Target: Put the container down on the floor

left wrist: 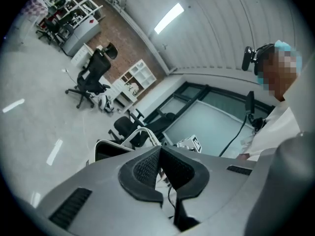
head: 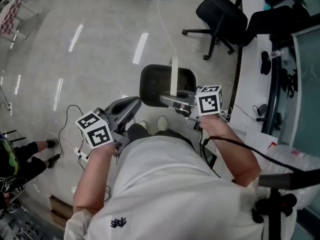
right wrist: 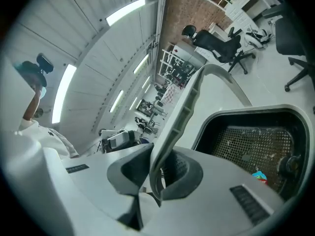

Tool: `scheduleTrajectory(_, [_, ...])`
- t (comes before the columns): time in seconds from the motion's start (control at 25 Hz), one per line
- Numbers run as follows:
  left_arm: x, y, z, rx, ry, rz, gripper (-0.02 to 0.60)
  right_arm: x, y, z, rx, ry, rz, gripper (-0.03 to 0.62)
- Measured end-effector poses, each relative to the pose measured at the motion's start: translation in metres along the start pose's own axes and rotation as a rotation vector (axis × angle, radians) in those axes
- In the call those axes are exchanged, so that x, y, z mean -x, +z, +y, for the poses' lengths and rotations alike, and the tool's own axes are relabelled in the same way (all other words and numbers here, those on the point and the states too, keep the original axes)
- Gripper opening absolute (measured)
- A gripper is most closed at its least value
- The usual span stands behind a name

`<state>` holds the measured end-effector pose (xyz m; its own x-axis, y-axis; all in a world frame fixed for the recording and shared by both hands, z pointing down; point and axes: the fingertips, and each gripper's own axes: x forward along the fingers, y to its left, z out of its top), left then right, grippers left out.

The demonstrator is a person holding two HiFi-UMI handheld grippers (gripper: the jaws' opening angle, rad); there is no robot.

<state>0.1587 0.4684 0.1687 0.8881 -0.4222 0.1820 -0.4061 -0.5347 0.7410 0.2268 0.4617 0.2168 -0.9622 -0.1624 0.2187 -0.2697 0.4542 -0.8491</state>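
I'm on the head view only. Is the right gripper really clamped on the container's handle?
Observer: Yes. The right gripper view shows the right gripper shut on the white handle, which runs between its pads.
Operator: Anything inside the container?
Observer: A small red-and-blue scrap lies on the bottom of the container.
Operator: And the left gripper?
Observer: The left gripper view shows the left gripper shut, with nothing between its jaws.
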Motion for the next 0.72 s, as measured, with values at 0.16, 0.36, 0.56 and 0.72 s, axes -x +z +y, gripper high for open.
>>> scheduleTrajectory(0.16, [0.022, -0.035, -0.055, 0.029, 0.052, -0.068, 0.011, 0.021, -0.043, 0.032, 0.037, 0.013, 0.059, 0.037])
scheduleTrajectory(0.36, [0.027, 0.0, -0.009, 0.037, 0.076, -0.094, 0.011, -0.027, 0.011, -0.008, 0.044, 0.03, 0.085, 0.037])
scheduleTrajectory(0.56, [0.021, 0.042, 0.052, 0.018, 0.085, -0.093, 0.011, -0.057, 0.067, -0.055, 0.024, 0.031, 0.073, 0.037])
scheduleTrajectory(0.72, [0.025, 0.11, 0.11, 0.026, 0.056, -0.08, 0.011, -0.103, 0.131, -0.092, -0.001, 0.027, 0.036, 0.036])
